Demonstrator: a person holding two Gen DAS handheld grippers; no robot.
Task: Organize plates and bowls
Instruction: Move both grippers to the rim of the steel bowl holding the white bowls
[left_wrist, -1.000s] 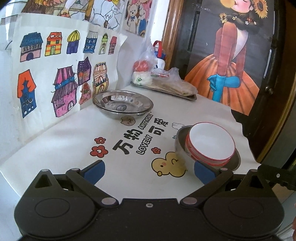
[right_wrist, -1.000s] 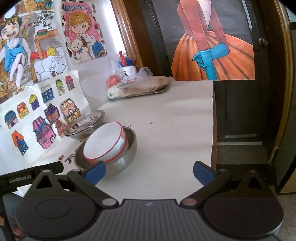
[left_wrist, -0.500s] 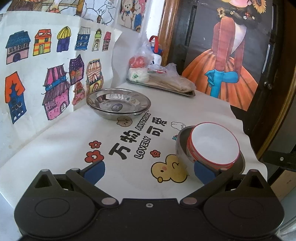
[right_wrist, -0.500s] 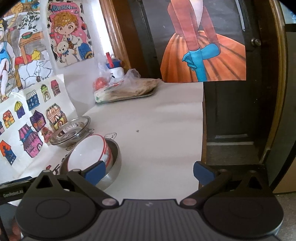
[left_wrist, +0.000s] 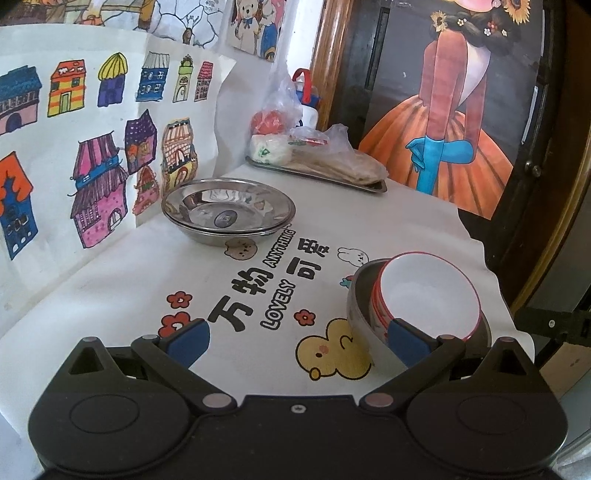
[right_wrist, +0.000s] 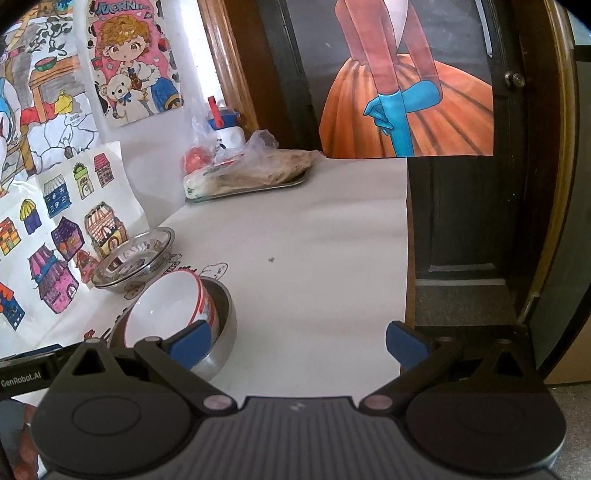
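A white bowl with a red rim sits tilted inside a steel bowl on the near right of the table. Two stacked steel plates rest further back by the wall drawings. My left gripper is open over the printed cloth, its right fingertip in front of the steel bowl. My right gripper is open too, its left fingertip before the steel bowl's near side. Neither holds anything.
A metal tray with plastic-wrapped food stands at the back, a white bottle behind it. Paper drawings lean on the left wall. The table edge drops off to the right, beside a dark door.
The left view has crept a little toward the nested bowls. The right view dipped and came back up, and the bowls now sit closer under its left finger.
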